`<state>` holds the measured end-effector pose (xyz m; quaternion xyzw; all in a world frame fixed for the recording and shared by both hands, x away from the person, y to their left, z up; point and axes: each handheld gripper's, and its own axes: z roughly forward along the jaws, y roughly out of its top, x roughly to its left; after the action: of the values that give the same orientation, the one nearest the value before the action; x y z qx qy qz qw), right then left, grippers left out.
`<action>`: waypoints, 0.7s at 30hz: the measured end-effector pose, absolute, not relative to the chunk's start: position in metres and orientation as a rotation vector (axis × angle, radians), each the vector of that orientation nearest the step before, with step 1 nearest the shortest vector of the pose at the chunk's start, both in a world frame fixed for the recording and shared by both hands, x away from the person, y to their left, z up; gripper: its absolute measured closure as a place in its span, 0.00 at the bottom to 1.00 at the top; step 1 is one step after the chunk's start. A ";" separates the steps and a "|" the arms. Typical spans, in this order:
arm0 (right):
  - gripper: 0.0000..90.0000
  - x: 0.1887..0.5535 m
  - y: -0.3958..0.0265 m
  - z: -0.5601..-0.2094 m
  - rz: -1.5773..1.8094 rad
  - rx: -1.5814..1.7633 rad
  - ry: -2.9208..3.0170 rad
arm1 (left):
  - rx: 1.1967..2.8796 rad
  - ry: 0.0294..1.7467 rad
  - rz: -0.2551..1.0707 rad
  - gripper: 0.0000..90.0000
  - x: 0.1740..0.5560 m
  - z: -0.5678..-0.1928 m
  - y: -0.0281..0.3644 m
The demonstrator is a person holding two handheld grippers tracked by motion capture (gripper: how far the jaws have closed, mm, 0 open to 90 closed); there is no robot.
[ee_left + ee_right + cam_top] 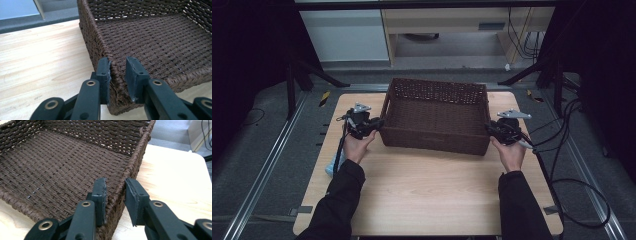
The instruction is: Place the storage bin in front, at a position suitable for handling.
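A dark brown woven basket [437, 86] stands empty at the back middle of the wooden table [427, 185]. My left gripper [379, 123] is at its front left corner. In the left gripper view, the left gripper [117, 68] straddles the basket's side wall [93, 37], one pad outside and one inside, shut on the rim. My right gripper [488, 128] is at the front right corner. In the right gripper view, the right gripper [115, 188] straddles the other side wall [140, 152] the same way, with both pads against the weave.
A pale blue object [332, 163] lies at the table's left edge, beside the left forearm. Black cables [572, 150] trail over the floor to the right of the table. Black stand legs [312, 75] and cabinets stand behind it.
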<state>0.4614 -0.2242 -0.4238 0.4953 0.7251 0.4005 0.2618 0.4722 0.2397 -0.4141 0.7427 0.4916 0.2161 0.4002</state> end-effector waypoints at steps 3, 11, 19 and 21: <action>0.78 0.458 -0.226 -0.424 1.115 1.349 1.966 | 1.888 1.228 0.548 0.81 0.465 -0.414 0.241; 0.78 0.435 -0.227 -0.422 1.099 1.311 2.000 | 1.931 1.174 0.564 0.80 0.435 -0.412 0.242; 0.73 0.429 -0.228 -0.418 1.098 1.285 2.018 | 1.918 1.162 0.564 0.70 0.437 -0.404 0.251; 0.67 0.435 -0.229 -0.413 1.110 1.281 1.972 | 1.908 1.164 0.572 0.64 0.450 -0.402 0.252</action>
<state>0.4350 -0.2286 -0.4128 0.4748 0.7307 0.4112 0.2674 0.4500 0.2515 -0.4020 0.7560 0.4612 0.2268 0.4053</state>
